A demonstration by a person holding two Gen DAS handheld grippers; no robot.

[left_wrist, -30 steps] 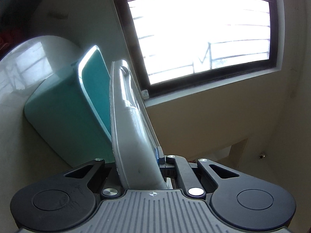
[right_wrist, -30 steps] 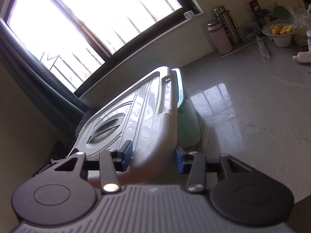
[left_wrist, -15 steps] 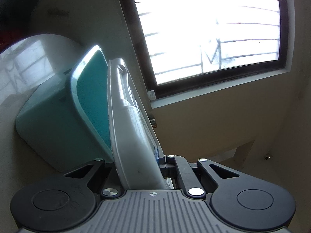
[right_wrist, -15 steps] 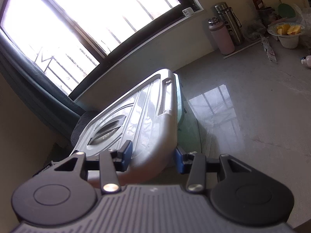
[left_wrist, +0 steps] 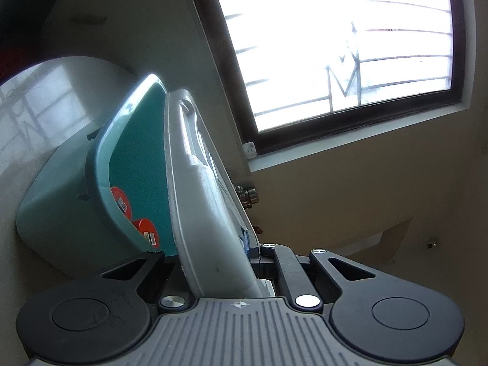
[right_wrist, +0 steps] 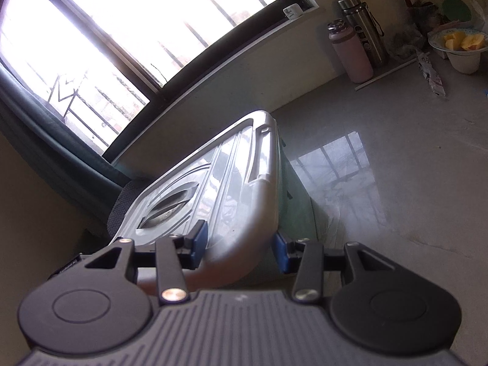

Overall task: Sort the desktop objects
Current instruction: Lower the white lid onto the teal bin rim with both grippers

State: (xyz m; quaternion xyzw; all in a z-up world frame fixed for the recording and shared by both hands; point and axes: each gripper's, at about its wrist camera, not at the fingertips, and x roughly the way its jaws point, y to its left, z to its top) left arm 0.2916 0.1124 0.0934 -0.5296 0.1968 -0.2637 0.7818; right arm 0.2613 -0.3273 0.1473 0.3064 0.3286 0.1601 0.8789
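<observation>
lid [left_wrist: 201,201]: raised further off the teal bin [left_wrist: 61,213]; red items now show
left hand-held gripper [left_wrist: 213,253]: pinching lid
right hand-held gripper [right_wrist: 241,244]: pinching lid

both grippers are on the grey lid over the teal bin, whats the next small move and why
Probably lift the grey lid a little further off the teal bin. Both the left gripper and right gripper clamp its near edge, it stands tilted open, and orange-capped items already show in the gap.
</observation>
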